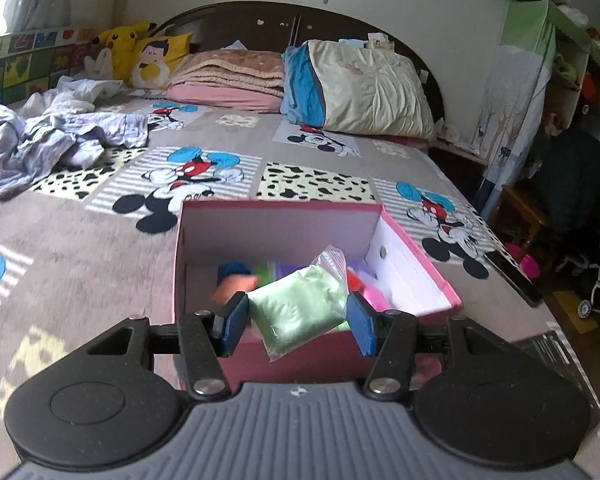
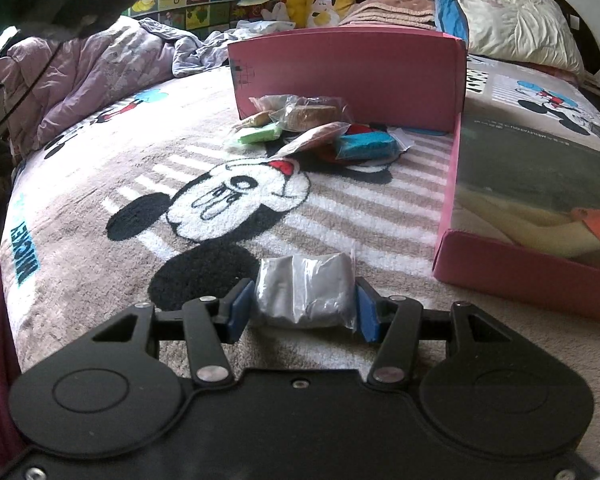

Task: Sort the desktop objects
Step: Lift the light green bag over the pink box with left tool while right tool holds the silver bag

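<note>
A: Left wrist view. What step is shown?

B: The left tongs (image 1: 298, 322) are clamped on a pale green packet (image 1: 300, 306), a clear bag of soft green material, held in the air above the near edge of the pink box (image 1: 416, 254). The box stands open on the bed (image 1: 100, 248). This reads as the delivery step: the packet is over the box but not yet let go.

A: Contents of the box?

B: Several packets lie on its floor: one dark blue, one orange, one purple, one red and one pink, partly hidden behind the held packet. The count cannot be fixed.

A: What does the next move call for?

B: Probably carrying the packet a little further over the opening, then parting the tongs so it drops inside rather than on the rim.

A: Right wrist view. What is shown?

B: The right tongs (image 2: 305, 308) are closed on a grey packet (image 2: 306, 294), low over the bed. Further off, a pile of unsorted packets (image 2: 312, 130) lies on the blanket, just in front of the pink box wall, among them a green, a brown, a reddish and a teal one. A pink lid (image 2: 540, 276) lies to the right, apparently holding nothing.

A: And the next move here?

B: Lifting the grey packet and carrying it to the box opening.
</note>
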